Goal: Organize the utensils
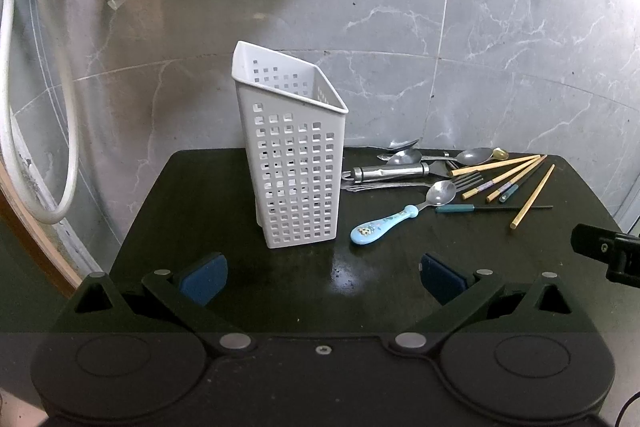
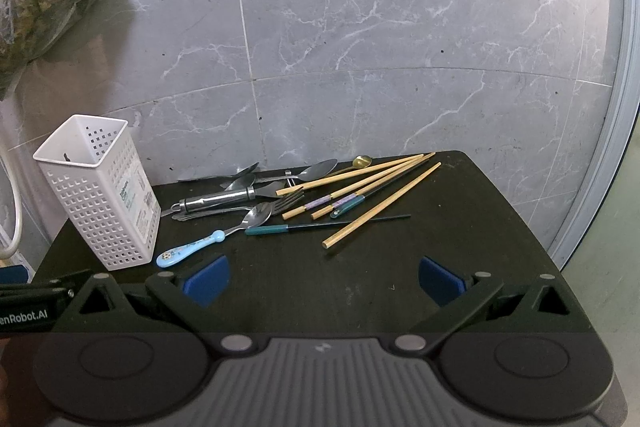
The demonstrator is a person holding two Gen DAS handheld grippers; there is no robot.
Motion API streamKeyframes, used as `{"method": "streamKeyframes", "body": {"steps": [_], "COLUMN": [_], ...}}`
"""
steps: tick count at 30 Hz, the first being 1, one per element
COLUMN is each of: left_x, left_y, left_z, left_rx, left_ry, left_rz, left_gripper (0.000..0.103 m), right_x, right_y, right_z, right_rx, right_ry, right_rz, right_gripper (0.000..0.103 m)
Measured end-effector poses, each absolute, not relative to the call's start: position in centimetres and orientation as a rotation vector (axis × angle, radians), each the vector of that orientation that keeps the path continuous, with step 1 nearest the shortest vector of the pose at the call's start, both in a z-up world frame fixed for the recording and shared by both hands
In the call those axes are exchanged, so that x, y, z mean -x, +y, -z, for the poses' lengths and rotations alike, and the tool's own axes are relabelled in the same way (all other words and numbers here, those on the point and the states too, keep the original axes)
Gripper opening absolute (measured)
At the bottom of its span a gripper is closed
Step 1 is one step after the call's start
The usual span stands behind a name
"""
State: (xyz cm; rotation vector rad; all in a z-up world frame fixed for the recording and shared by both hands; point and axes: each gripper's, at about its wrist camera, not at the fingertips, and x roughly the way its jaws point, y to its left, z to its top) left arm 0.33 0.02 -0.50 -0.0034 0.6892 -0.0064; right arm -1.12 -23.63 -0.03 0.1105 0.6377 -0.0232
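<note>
- Left gripper (image 1: 323, 279): jaws spread wide apart, holding nothing, blue pads (image 1: 204, 278) hovering over the near part of a dark table (image 1: 200, 211)
- Right gripper (image 2: 323, 281): jaws likewise wide apart and holding nothing, low over the near table edge
- White perforated utensil holder (image 1: 298, 179) stands upright just beyond the left gripper, toward the table's left side; bare tabletop lies between it and the pads
- Right of the holder, touching nothing else at its handle end, a blue-handled spoon (image 2: 208, 243)
- Farther right of the holder, a loose pile: metal spoons (image 2: 316, 171), forks (image 2: 280, 202), a steel-handled tool (image 2: 218, 201), wooden chopsticks (image 2: 380, 207), a teal-handled chopstick (image 2: 320, 225)
- The pile reaches the table's far edge, against a grey marble wall (image 2: 400, 27)
- Right of the chopsticks, open tabletop runs to the right edge
</note>
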Motion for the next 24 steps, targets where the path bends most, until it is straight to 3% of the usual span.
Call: {"method": "streamKeyframes", "body": {"steps": [24], "left_x": [-0.37], "left_y": [-0.17], "left_z": [0.98], "left_rx": [0.004], "left_ry": [0.692], "left_rz": [0.006], "left_gripper": [0.102], "right_x": [1.0], "right_y": [-23.77], "right_z": [0.01], "right_rx": [-0.112], "right_ry": [0.64], "right_rz": [0.023], "right_gripper": [0.103]}}
